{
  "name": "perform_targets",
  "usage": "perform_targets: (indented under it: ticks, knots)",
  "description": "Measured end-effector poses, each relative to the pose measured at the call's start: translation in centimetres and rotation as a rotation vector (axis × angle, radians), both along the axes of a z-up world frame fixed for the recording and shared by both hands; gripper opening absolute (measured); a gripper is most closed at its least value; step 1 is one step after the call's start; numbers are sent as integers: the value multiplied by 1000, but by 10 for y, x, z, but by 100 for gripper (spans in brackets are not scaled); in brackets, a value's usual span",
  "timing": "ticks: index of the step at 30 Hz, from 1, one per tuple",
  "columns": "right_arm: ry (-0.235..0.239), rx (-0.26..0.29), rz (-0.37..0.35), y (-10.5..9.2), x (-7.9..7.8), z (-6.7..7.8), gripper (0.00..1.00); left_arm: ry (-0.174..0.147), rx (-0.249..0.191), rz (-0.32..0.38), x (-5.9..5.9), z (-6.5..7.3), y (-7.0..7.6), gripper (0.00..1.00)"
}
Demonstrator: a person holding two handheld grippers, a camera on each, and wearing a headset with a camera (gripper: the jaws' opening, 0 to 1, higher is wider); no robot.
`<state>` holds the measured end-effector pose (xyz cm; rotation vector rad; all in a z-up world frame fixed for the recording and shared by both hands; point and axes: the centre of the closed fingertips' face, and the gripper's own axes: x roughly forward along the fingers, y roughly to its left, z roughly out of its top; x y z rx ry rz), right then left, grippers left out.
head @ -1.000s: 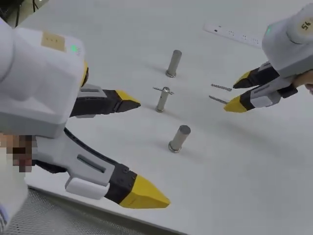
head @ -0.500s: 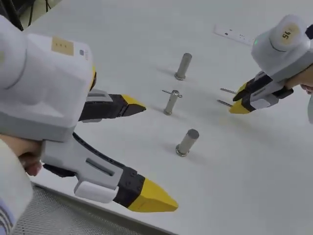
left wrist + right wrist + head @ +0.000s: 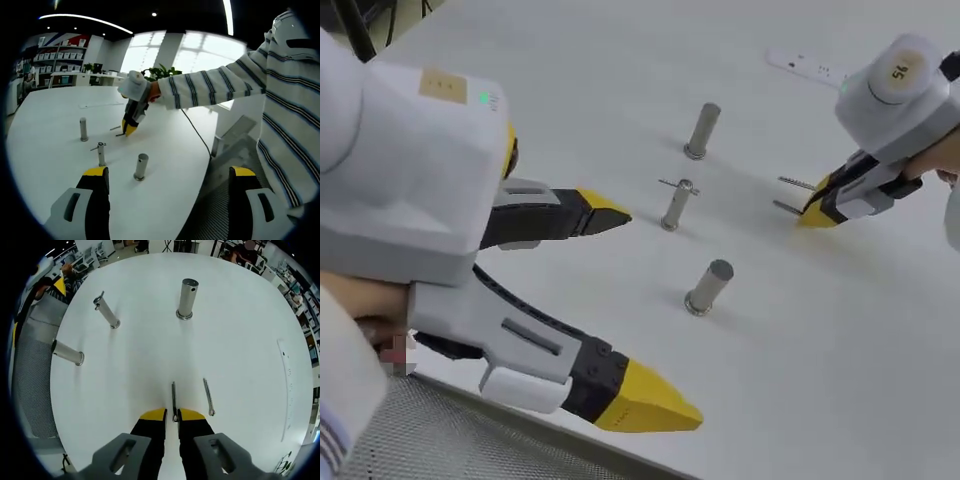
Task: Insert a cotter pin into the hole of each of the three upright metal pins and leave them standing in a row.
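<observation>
Currently my right claw (image 3: 172,415) is nearly closed astride the near end of one cotter pin (image 3: 173,395) lying flat on the desk (image 3: 240,330); I cannot tell whether it grips. My left claw (image 3: 168,171) gapes wide, empty.

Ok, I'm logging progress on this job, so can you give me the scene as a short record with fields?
surface: white table
far upright metal pin: standing, no cotter pin
middle upright metal pin: standing, thin metal cotter pin through its top
near upright metal pin: standing, no cotter pin
first loose cotter pin: flat on table, end between right jaws
second loose cotter pin: flat beside it, untouched
right gripper: jaws nearly closed, grip unclear
left gripper: open, empty
</observation>
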<state>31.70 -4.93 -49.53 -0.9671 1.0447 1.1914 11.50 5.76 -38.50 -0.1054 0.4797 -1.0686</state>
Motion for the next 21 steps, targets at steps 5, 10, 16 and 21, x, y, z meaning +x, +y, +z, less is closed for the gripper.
perform_targets:
  ticks: [5,10,16,21]
  knots:
    - [-8,-16,16,-1,1,-1,4,-19,32,-23,-3,-7,-1,99]
    - [-9,-21,20,-1,3,-2,3,-26,-11,-33,-5,-4,-3,99]
    - [-9,-24,39,-1,4,-3,3,-81,-1,-38,-1,-3,-5,87]
    - [15,-12,28,-2,6,-3,3,-84,-9,-71,-5,-2,-11,79]
